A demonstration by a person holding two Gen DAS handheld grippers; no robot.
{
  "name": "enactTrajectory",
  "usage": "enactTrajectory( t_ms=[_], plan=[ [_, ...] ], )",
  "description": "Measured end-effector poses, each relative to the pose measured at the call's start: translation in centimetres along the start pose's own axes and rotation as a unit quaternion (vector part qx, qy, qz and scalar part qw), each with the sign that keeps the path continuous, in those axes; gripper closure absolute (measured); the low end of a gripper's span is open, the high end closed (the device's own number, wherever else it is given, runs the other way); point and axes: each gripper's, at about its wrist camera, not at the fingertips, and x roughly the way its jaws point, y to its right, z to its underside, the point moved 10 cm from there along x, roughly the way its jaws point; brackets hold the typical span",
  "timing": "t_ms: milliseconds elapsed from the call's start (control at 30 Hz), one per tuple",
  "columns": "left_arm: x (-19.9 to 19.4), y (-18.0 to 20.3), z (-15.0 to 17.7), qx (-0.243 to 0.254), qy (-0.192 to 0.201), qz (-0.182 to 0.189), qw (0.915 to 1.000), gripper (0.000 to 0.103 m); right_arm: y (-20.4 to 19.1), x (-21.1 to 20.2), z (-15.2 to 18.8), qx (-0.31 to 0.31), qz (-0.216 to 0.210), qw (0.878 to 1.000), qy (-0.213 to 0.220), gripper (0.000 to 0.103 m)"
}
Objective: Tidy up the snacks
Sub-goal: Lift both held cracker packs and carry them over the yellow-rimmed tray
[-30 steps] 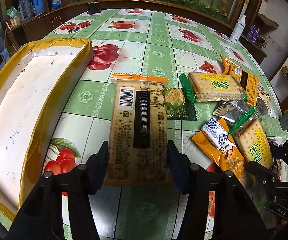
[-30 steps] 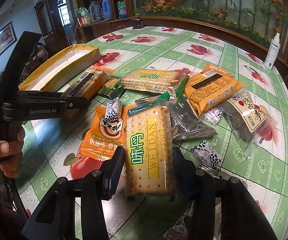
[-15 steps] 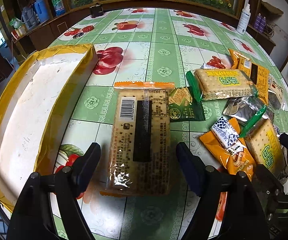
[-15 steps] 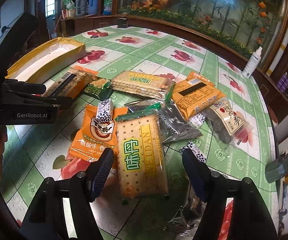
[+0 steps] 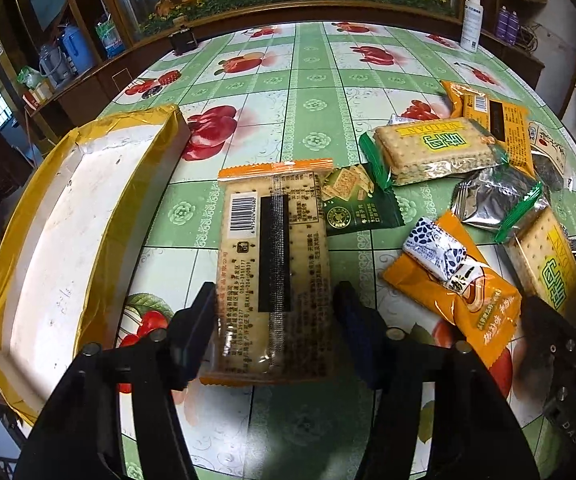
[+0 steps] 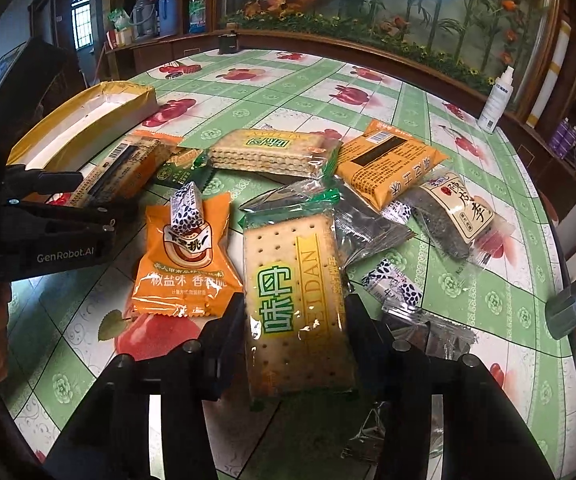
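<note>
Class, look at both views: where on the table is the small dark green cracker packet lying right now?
The dark green packet lies flat mid-table, tucked between the barcode cracker pack on its left and the green-ended WEIDAN pack just beyond it.

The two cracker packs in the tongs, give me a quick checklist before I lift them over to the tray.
1. Left tongs closed on the orange cracker pack: ok, both fingers press its sides.
2. Right tongs closed on the Weidan pack: ok, fingers touch both edges.
3. Orange cracker pack free of neighbours: not ok, its corner overlaps the green sachet.
4. Weidan pack free of neighbours: not ok, its far end lies on the silver wrapper.
5. Tray has room: ok, only bare white floor shows.
6. Path to the tray for the right tongs: cannot tell, the left tongs sit between.
</note>
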Motion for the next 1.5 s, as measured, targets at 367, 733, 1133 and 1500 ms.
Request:
enactTrajectory(
  t_ms=[367,733,1133,1500],
  plan=[
    [-2.4,-0.9,1.0,-0.012,0.024,0.021,0.9994,0.051,0.1,-3.8,-0.8,-0.01,0.033,0.999,0.041,0.056],
    [-5.6,-2.5,1.0,-0.018,0.06,0.025,0.9977,0.061,-1.2,-5.9,-1.8,-0.033,0.056,0.996,0.06,0.056],
    [-7.5,-6.1,1.0,-0.049,0.081,0.03,0.9951,0.084,-3.2,-6.2,-2.5,0.003,-0.029,0.998,0.06,0.056],
    [-2.5,-4.5,2.2,-0.036,0.015,-0.004,0.9992,0.017,-3.9,-5.6,-2.1,0.019,-0.047,0.998,0.048,0.056]
  ],
)
